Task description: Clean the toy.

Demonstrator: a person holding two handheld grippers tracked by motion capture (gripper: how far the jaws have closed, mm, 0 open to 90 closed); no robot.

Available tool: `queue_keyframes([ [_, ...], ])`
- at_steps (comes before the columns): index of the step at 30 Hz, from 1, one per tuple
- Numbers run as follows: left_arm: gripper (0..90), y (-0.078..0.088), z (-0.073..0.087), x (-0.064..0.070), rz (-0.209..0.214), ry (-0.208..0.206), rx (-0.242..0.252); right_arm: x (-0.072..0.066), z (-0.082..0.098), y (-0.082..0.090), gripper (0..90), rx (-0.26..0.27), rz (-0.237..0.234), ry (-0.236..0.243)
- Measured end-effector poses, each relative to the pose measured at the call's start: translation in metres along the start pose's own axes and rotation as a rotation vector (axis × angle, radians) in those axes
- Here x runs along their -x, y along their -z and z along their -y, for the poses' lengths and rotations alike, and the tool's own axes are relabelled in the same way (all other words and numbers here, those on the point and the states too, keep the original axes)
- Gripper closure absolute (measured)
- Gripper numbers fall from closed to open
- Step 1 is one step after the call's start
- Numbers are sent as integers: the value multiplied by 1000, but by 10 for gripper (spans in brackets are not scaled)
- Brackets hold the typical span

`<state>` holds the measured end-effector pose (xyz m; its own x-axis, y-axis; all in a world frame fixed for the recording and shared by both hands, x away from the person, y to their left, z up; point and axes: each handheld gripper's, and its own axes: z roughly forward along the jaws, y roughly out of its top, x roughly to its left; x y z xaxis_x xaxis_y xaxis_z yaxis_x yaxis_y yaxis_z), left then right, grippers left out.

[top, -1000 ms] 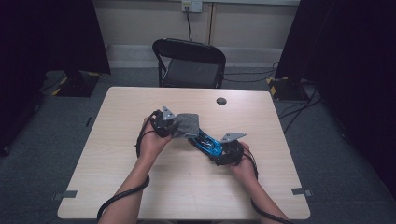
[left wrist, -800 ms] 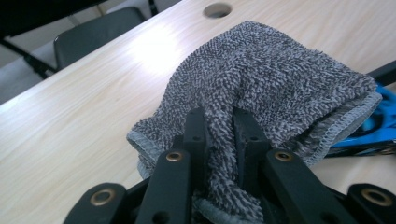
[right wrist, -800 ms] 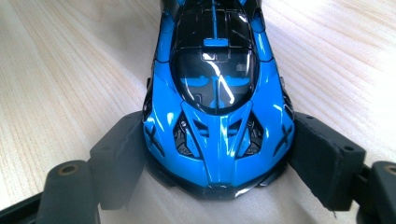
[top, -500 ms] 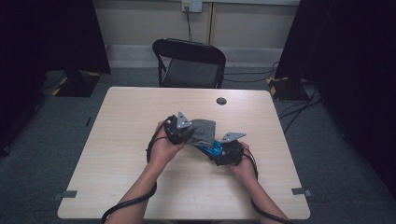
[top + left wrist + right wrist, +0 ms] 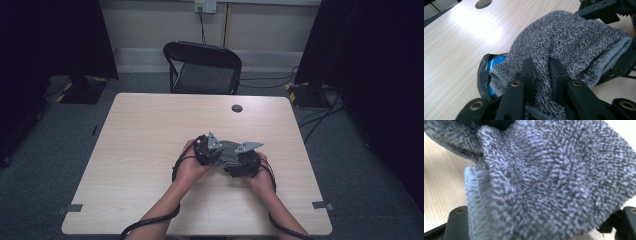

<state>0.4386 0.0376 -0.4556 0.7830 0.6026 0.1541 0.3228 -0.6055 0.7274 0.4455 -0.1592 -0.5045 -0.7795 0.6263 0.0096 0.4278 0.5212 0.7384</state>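
Near the table's front edge, left gripper (image 5: 541,72) pinched nearly shut on grey fluffy microfibre cloth (image 5: 571,42); right gripper (image 5: 240,165) jaws wide, cloth draped over them, grip unclear. Beyond, pale wooden table (image 5: 150,130), black folding chair (image 5: 202,67).

A lab or recording studio, by the look of it: a bare wooden desk (image 5: 150,145) on grey carpet (image 5: 45,165), black curtains (image 5: 50,35) at both sides, a folding chair (image 5: 204,67), cables (image 5: 310,120) across the floor, tape marks (image 5: 69,208) beside the desk.
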Motion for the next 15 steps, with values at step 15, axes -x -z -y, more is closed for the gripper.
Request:
queue_keyframes([
  [15, 761, 1, 3, -9, -20, 5, -23, 0, 0, 0, 233, 0, 0, 0],
])
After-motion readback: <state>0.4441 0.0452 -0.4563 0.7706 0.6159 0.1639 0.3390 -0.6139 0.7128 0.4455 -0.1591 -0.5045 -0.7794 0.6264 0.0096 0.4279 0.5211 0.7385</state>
